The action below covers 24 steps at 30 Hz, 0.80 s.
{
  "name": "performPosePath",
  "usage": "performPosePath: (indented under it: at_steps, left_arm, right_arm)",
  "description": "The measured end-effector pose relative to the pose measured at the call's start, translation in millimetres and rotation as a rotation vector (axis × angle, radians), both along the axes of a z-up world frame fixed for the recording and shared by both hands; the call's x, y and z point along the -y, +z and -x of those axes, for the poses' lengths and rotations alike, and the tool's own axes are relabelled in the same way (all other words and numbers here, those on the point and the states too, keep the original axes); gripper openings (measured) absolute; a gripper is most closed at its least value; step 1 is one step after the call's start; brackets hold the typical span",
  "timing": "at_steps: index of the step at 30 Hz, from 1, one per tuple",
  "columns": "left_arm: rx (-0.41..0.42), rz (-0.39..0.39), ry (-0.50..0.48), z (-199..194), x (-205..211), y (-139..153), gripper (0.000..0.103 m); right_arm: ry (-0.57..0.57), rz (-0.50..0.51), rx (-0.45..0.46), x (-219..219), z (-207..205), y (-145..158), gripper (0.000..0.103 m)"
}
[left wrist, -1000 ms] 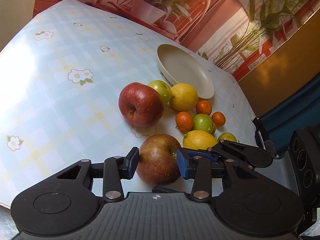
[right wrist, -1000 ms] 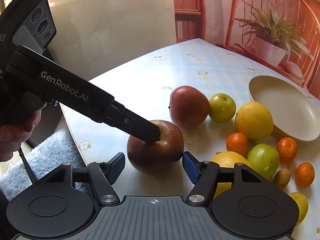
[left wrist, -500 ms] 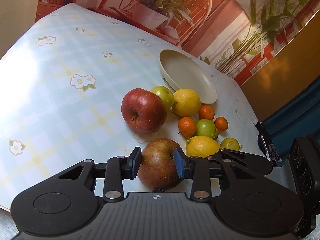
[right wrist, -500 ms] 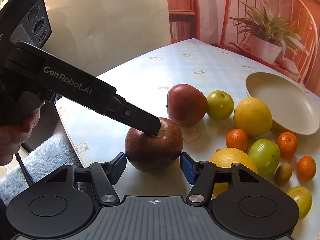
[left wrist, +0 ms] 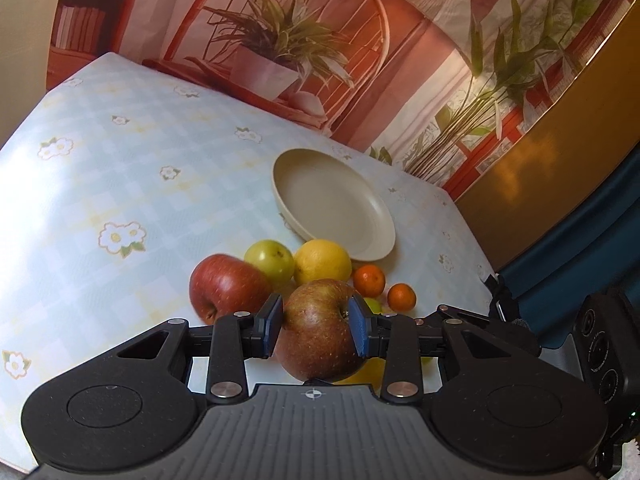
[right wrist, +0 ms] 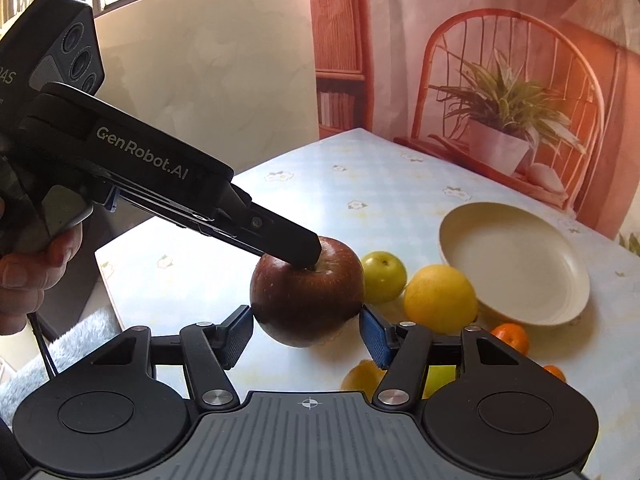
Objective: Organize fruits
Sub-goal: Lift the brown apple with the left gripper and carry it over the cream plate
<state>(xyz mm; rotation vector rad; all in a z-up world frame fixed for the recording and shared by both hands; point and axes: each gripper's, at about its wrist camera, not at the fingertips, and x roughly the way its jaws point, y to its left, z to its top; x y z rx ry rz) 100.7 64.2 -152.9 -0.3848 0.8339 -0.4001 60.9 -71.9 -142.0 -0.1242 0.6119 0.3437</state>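
Note:
A brownish-red apple [left wrist: 316,348] hangs above the flowered table [left wrist: 120,184]. My left gripper [left wrist: 316,326] is shut on it, with one pad at the stem dimple. In the right wrist view the same apple [right wrist: 308,292] sits between the blue pads of my right gripper [right wrist: 307,338], which touch both its sides. The left gripper's upper finger [right wrist: 296,246] lies on top of the apple. A cream plate [left wrist: 332,204] stands empty behind the fruit. On the table lie a red apple [left wrist: 224,288], a green apple [left wrist: 270,260], a lemon [left wrist: 322,262] and small mandarins [left wrist: 368,280].
A person's hand [right wrist: 28,264] holds the left gripper's handle at the table's near edge. More citrus [right wrist: 512,336] lies under my right gripper. A backdrop showing a chair and a potted plant [right wrist: 504,120] closes off the far side. Open tablecloth spreads to the left.
Both grippers closed in on the brownish-red apple and rose with it. It has left the table, and the other fruit now sits lower and farther off.

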Motion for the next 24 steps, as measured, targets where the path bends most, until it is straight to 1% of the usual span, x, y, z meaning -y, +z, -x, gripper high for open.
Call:
performPosePath:
  at_steps: [4, 7, 11, 16, 24]
  left_arm:
    - [0.048, -0.031, -0.025, -19, 19, 19, 0.038]
    - [0.082, -0.034, -0.041, -36, 29, 32, 0.038]
    - [0.096, -0.047, -0.067, -63, 42, 43, 0.038]
    - [0.091, -0.094, -0.087, -94, 55, 39, 0.038]
    - [0.038, -0.097, -0.083, -143, 58, 17, 0.038]
  right_arm:
    - [-0.016, 0.012, 0.038, 17, -13, 16, 0.055]
    - [-0.026, 0.026, 0.067, 30, -26, 28, 0.055]
    - [-0.044, 0.02, 0.084, 50, -47, 34, 0.055]
    - [-0.049, 0.003, 0.069, 71, -76, 27, 0.055]
    - [-0.054, -0.026, 0.013, 94, -125, 4, 0.055]
